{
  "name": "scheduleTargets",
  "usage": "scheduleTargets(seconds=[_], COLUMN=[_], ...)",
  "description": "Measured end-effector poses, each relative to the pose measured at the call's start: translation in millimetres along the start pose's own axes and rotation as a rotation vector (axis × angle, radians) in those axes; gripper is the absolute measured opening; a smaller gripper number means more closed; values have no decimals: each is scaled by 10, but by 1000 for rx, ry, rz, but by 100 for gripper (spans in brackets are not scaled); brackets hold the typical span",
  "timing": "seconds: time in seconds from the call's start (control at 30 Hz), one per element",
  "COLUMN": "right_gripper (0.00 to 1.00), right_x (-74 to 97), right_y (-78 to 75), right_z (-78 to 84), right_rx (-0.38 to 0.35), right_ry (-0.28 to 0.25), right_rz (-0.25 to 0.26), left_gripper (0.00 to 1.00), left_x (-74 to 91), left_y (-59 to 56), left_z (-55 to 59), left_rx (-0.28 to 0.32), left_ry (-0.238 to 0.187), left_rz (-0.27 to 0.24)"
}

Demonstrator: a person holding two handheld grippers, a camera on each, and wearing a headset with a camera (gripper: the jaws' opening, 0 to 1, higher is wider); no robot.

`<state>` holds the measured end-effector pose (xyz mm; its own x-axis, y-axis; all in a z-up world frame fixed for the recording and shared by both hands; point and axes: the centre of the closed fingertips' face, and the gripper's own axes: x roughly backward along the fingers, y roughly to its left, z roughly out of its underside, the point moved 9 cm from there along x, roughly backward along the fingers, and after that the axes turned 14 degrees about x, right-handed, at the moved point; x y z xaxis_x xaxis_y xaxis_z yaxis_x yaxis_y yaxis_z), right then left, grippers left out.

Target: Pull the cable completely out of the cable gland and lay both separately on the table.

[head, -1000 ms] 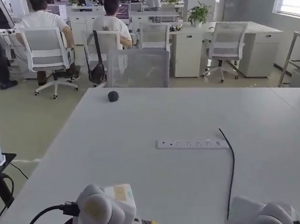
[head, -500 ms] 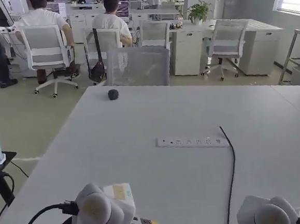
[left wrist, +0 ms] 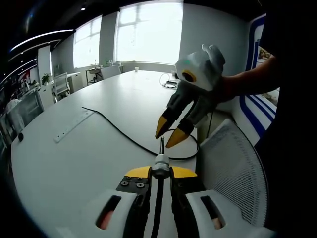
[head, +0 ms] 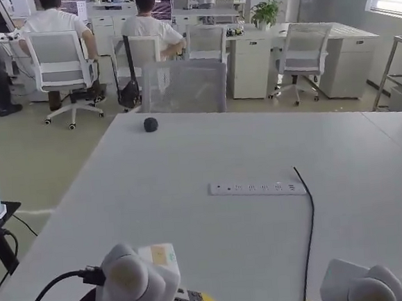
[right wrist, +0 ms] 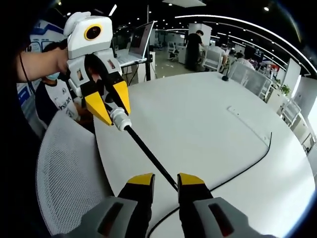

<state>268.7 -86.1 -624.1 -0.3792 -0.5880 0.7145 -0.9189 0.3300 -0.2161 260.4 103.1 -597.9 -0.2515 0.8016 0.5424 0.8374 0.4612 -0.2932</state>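
Left tool [left wrist: 160, 172] clamped gland [left wrist: 160, 162]; right tool [right wrist: 166, 178] part open, cable [right wrist: 148, 154] between jaws, over table [right wrist: 213, 124].

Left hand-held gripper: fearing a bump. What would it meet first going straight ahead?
The left hand-held gripper would probably meet the right hand-held gripper first, just beyond the cable gland it holds; depth unclear.

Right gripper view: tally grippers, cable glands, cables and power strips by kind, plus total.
grippers: 2, the left gripper and the right gripper
cable gland: 1, held in the left gripper's jaws
cable: 1, black, apparently a single run
power strip: 1, white, on the table
Total: 5
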Motion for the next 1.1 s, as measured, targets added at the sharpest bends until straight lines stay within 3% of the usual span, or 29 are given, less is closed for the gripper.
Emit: scheduleTargets(seconds=[0.13, 0.2, 0.3, 0.47, 0.67, 0.83, 0.97, 1.1], right_gripper=[19, 20, 20, 17, 13, 2, 1, 0], right_x=[24, 44, 62, 4, -42, -50, -41, -23], right_y=[16, 25, 102, 210, 280, 290, 253, 243], right_z=[-80, -171, -335, -491, -535, -528, -497, -477], right_rx=[64, 133, 187, 300, 319, 373, 352, 283], right_ry=[-16, -36, -90, -96, -92, -72, -55, -76], right_rz=[22, 39, 13, -11, -48, -44, -37, -46], left_gripper=[15, 15, 15, 15, 15, 15, 15, 15], left_x=[-1, 5, 1, -3, 4, 17, 30, 49], left_y=[-2, -5, -14, -39, -57, -70, -69, -66], left_z=[-8, -10, -12, -8, 2, 9, 6, -14], left_rx=[-4, -2, 3, -2, -5, -15, -27, -25], left_ry=[0, -1, 1, 3, 6, 10, 12, 5], left_rz=[0, 0, 0, 4, 3, 4, -3, -1])
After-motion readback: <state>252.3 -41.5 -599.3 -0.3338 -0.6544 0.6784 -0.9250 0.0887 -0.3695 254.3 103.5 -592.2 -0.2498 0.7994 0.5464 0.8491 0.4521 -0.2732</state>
